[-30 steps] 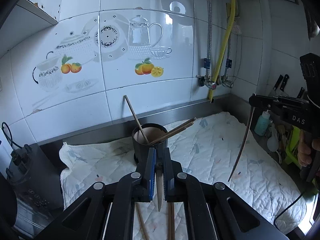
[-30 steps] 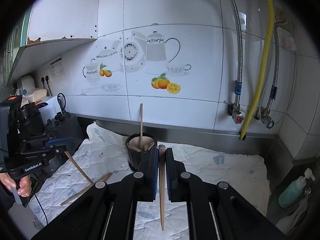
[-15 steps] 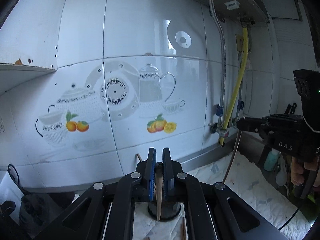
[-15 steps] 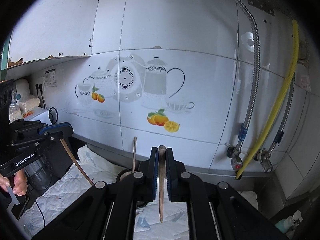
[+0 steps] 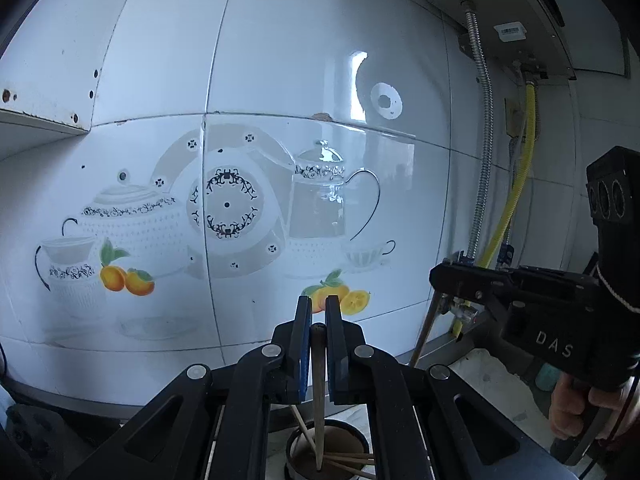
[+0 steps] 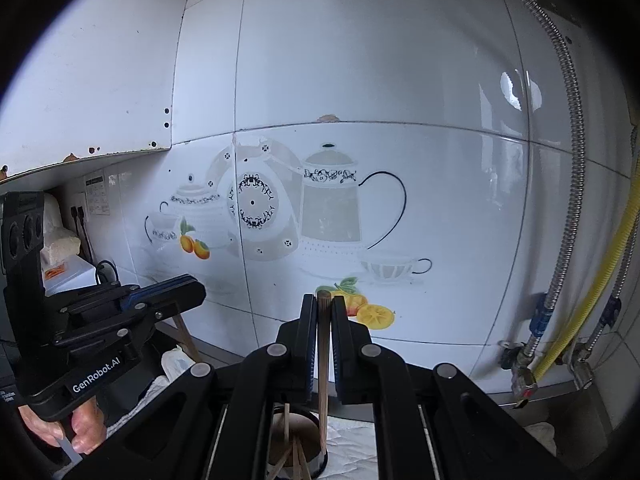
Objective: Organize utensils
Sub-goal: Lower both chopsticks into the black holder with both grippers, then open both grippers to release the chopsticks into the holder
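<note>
My left gripper (image 5: 318, 312) is shut on a wooden chopstick (image 5: 319, 400) that hangs point down, its tip over the mouth of the black utensil holder (image 5: 291, 446) at the bottom edge. Several chopsticks lean inside the holder. My right gripper (image 6: 323, 314) is shut on another upright chopstick (image 6: 323, 384), whose lower end reaches the holder (image 6: 325, 460) near its right rim. Each view shows the other tool. The right gripper (image 5: 438, 278) comes in from the right with its chopstick (image 5: 422, 336). The left gripper (image 6: 198, 292) comes in from the left with its chopstick (image 6: 186, 338).
A white tiled wall with a teapot print (image 5: 320, 208) stands close ahead. A steel hose (image 6: 568, 200) and a yellow hose (image 6: 592, 292) run down on the right. A quilted cloth (image 6: 352, 452) covers the counter. A hand (image 5: 572, 408) grips the right tool's handle.
Both grippers have risen and come close to the wall. The holder has dropped to the bottom edge of both views, under the two hanging chopsticks. The two tools now stand nearer each other.
</note>
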{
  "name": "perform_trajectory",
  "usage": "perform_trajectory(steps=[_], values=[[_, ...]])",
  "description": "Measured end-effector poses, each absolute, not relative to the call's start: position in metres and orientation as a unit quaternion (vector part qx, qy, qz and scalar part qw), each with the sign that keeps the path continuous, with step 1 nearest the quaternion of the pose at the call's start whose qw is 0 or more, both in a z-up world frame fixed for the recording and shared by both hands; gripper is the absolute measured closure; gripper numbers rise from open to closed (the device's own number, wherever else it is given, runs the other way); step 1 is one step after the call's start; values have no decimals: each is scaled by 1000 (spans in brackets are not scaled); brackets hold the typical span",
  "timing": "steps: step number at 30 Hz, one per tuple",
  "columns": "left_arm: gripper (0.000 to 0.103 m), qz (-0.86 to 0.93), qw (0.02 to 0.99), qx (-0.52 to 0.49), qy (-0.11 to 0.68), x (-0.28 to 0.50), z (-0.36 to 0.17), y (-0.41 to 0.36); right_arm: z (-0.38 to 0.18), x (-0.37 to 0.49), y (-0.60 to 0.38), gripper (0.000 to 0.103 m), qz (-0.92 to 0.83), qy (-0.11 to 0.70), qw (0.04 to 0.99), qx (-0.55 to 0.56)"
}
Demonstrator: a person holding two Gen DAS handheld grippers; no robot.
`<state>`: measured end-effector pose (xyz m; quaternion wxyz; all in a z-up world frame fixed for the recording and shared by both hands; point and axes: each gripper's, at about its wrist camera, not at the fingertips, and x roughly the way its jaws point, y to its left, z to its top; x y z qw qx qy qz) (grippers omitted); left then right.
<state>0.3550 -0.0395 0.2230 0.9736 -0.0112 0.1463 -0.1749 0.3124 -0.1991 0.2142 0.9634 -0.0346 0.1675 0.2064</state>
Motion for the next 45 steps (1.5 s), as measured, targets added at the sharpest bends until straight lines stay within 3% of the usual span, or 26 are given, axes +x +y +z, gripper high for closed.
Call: perform_trajectory(steps=[16,30,33,36,38,39,42,45], values=[[96,-168,959,-12,229,391,153,-40,161,339,-181,93,228,231,946,-16],[95,-154,956,-13,249,362,168,-21,171,319,-193,91,209,238,948,-32],[94,-146,956,4,253,340,174,-17,175,300,-198,86,206,234,950,-35],[88,-137,958,19,253,311,180,-10,177,278,-202,77,206,227,951,-36],[60,-133,958,23,253,291,182,-4,175,261,-205,75,208,225,951,-38],[55,-127,960,24,247,279,184,0,173,253,-206,75,209,225,951,-39],[53,-123,962,31,241,247,183,10,165,227,-206,71,214,227,949,-44],[53,-115,960,39,252,217,175,20,154,200,-203,59,218,227,948,-51]])
